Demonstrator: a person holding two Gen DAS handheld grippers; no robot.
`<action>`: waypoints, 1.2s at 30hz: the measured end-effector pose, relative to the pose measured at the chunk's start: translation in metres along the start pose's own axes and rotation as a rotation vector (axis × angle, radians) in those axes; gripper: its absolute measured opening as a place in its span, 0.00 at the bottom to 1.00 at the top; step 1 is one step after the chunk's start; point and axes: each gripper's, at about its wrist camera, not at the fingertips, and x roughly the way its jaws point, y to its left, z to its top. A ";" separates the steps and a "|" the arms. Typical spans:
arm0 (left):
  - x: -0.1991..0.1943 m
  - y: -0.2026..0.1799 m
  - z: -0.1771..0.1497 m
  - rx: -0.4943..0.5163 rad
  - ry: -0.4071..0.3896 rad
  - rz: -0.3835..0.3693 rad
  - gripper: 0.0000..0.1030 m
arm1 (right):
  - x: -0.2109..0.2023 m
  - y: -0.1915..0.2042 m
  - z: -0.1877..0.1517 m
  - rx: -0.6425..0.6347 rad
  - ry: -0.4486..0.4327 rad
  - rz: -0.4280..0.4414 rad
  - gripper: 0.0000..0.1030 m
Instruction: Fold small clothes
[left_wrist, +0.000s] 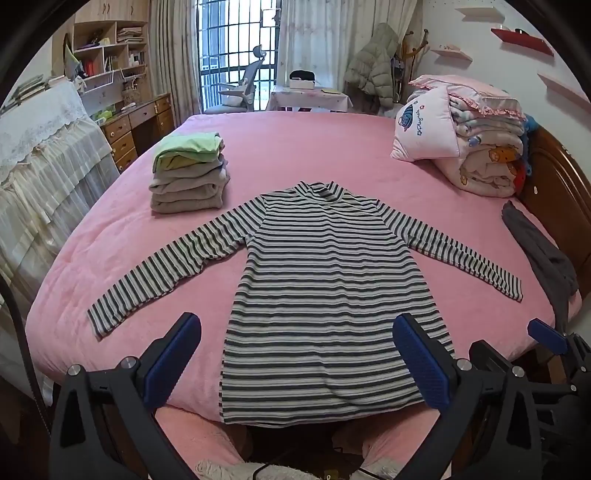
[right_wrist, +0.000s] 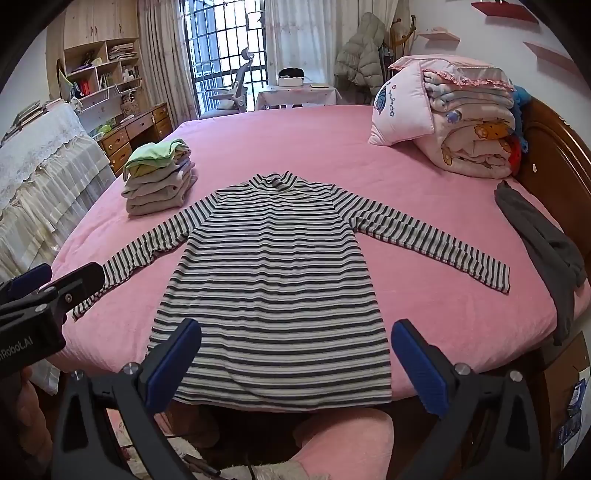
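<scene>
pink bed (left_wrist: 332, 147) bears a striped shirt (left_wrist: 332, 280) spread flat just beyond both released tongs (left_wrist: 295, 354), untouched

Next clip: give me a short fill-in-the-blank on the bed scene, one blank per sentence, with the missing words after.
1. The striped long-sleeved top lies flat on the pink bedspread with both sleeves spread ____.
2. The topmost garment on the pile of folded clothes is ____ in colour.
3. Both the left tongs and the right tongs are ____, holding nothing.
4. The dark grey garment lies near the bed's ____ headboard.

Missing words: out; green; open; wooden
</scene>
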 end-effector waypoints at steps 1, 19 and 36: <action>0.001 0.001 0.000 -0.001 0.001 -0.002 1.00 | 0.000 0.001 0.000 -0.001 0.001 0.000 1.00; 0.007 0.002 0.003 -0.018 0.027 -0.006 1.00 | 0.008 -0.002 -0.002 0.009 0.007 0.018 1.00; 0.012 0.001 0.001 -0.022 0.050 -0.006 1.00 | 0.012 -0.005 -0.007 0.036 0.021 0.032 1.00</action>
